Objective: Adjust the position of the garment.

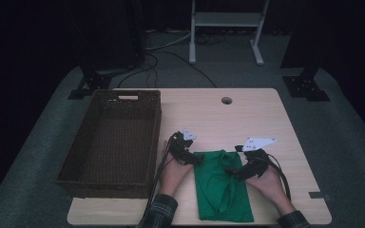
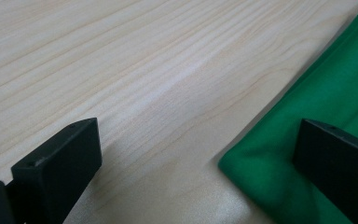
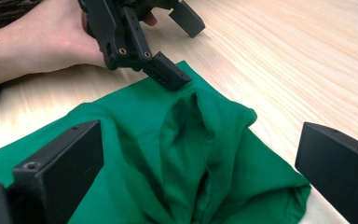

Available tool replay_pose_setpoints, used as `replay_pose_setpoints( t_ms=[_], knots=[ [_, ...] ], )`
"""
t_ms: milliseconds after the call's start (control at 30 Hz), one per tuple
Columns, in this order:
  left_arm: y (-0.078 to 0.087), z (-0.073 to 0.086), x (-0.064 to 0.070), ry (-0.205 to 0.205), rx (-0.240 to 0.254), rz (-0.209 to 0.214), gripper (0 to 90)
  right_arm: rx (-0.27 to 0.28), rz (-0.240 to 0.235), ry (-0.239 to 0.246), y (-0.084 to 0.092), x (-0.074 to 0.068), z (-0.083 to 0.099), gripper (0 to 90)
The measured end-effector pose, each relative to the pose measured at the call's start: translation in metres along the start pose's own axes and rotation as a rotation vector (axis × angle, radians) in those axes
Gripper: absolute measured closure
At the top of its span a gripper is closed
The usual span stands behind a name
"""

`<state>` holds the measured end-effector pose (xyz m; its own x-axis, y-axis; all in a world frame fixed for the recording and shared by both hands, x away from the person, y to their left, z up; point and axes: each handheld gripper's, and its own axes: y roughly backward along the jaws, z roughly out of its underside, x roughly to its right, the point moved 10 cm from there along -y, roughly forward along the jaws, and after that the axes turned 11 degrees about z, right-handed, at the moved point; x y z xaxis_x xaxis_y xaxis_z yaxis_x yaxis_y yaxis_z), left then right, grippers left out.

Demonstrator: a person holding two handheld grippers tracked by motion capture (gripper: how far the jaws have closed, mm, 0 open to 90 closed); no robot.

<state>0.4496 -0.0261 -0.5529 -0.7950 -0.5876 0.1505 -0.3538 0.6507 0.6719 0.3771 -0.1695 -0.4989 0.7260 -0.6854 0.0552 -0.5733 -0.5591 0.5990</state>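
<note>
A green cloth [image 1: 222,187] lies folded and rumpled on the light wooden counter [image 1: 247,118], near the person's edge and between the two hands. To its left stands a dark wicker basket [image 1: 76,156], well apart from the cloth.

The left gripper [image 1: 196,159] sits at the cloth's upper left corner. In the left gripper view its jaws stand wide apart: one hangs over bare counter [image 2: 144,84], the other lies over the edge of the green cloth [image 2: 335,93], and nothing is clamped between them. The right gripper view shows that far jaw tip resting right at the cloth's edge, touching or just above it; I cannot tell which.

The right gripper [image 1: 233,172] is over the cloth's right side, near a raised fold. In its own view its jaws are also spread wide, one over the flat part of the cloth [image 3: 191,154] and one beyond its bunched corner over the counter [image 3: 279,60]. The ridge of fabric rises between them, but the jaws grip nothing.
</note>
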Motion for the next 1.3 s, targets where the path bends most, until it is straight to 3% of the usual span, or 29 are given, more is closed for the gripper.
replay_pose_setpoints(
  t_ms=[267,400,467,700,900,1133,1300],
  knots=[
    [0.0,0.0,0.0,0.0,0.0,0.0,0.2,-0.031,0.024,-0.014,-0.02,-0.002,-0.003,0.0],
    [0.0,0.0,0.0,0.0,0.0,0.0,0.2,-0.035,0.034,-0.027,-0.026,-0.001,-0.007,8.6],
    [0.0,0.0,0.0,0.001,0.0,0.0,0.2,-0.038,0.039,-0.035,-0.027,0.0,-0.008,16.9],
    [0.0,0.0,0.0,0.0,0.0,0.0,0.2,-0.02,0.065,-0.048,-0.018,0.003,-0.007,47.6],
    [0.0,0.0,0.0,0.0,0.0,0.0,0.2,-0.033,0.091,-0.045,-0.012,0.006,-0.004,51.6],
    [0.0,0.0,0.0,-0.001,-0.001,0.0,0.2,-0.052,0.12,-0.059,-0.001,0.017,0.005,67.6],
    [0.0,0.0,0.0,0.001,0.001,0.0,0.2,-0.047,0.137,-0.071,0.004,0.027,0.008,68.1]
  ],
)
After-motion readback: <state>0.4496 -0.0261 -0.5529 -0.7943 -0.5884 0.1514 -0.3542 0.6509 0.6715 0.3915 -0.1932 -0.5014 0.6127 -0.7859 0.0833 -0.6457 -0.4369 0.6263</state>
